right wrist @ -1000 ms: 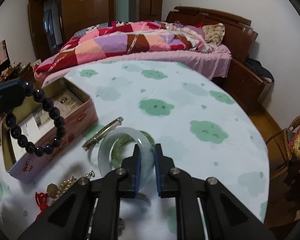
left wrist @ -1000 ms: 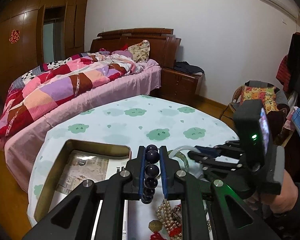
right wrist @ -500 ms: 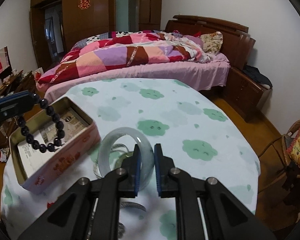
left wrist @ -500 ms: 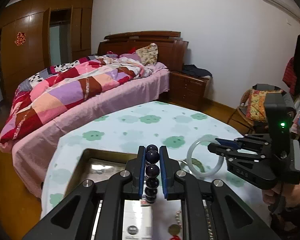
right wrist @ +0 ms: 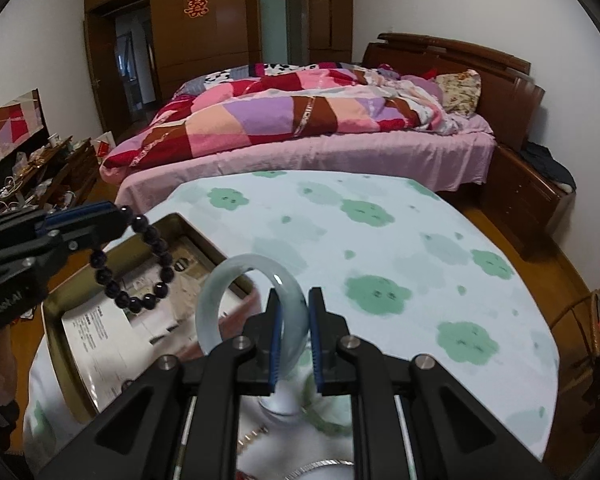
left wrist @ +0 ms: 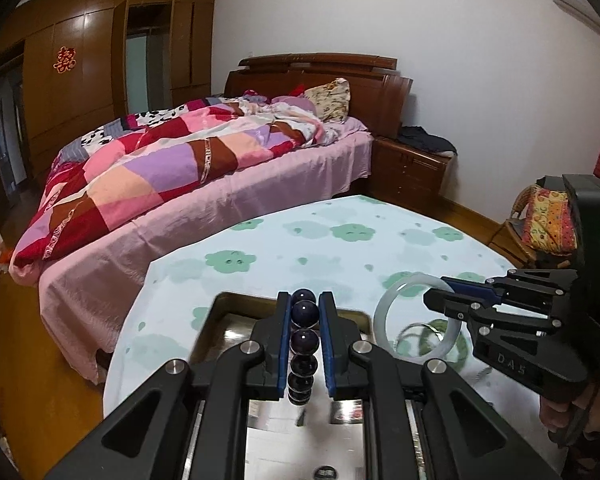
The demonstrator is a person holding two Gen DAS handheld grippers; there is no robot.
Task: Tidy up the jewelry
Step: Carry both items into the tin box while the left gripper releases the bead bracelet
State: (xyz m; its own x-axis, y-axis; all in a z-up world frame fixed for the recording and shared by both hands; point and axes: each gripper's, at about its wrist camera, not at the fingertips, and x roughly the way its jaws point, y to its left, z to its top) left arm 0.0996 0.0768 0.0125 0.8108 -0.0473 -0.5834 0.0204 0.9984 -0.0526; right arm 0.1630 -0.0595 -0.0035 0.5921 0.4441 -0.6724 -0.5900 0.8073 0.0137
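Dark bead bracelet (left wrist: pixel 303 344) clamped in left fingers (left wrist: pixel 285 344) | jade bangle (right wrist: pixel 236 300) clamped in right fingers (right wrist: pixel 316 344) | above tin (right wrist: pixel 56 320) rim

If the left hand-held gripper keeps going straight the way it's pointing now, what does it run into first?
Most likely the open tin box. The left hand-held gripper, shut on the dark bead bracelet, points down over it, so the far inner wall or the paper lining comes first. Depth is hard to judge here.
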